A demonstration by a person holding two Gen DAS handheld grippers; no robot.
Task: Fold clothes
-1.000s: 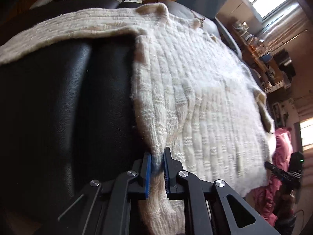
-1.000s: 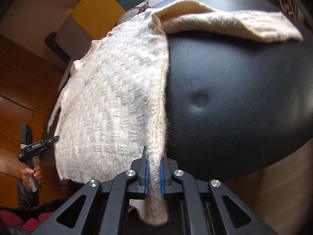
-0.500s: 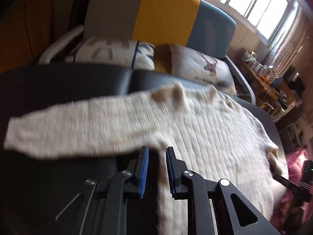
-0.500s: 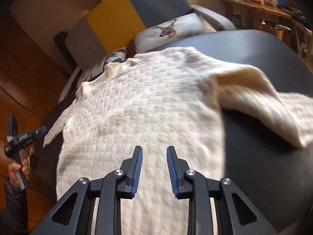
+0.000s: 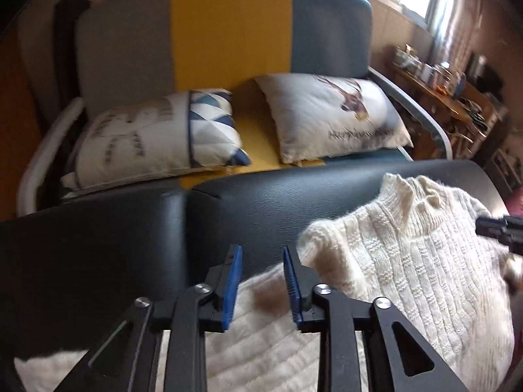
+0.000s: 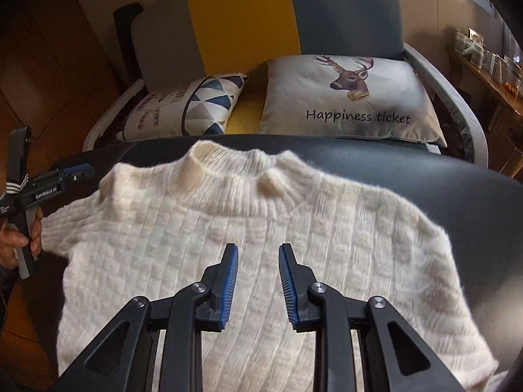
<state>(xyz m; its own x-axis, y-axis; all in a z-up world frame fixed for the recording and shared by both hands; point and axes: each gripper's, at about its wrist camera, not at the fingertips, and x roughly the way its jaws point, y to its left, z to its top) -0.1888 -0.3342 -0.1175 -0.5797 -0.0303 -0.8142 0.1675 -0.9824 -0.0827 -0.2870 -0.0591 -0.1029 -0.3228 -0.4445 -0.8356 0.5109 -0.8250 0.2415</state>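
Sweater [image 6: 261,235], cream knit: spread flat on black padded surface [image 6: 441,176], collar at 12 o'clock. Sofa [image 6: 245,16], grey-yellow-blue, behind; deer cushion [image 6: 349,98] at 1 o'clock. Right gripper [image 6: 258,277]: jaws parted, empty, above sweater. Left gripper [image 5: 261,281]: jaws parted, empty, over sleeve [image 5: 261,343].

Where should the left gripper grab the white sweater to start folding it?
Probably the sleeve of the sweater, lying flat and outstretched on the black cushion right under the open left gripper. Come straight down and pinch its edge.
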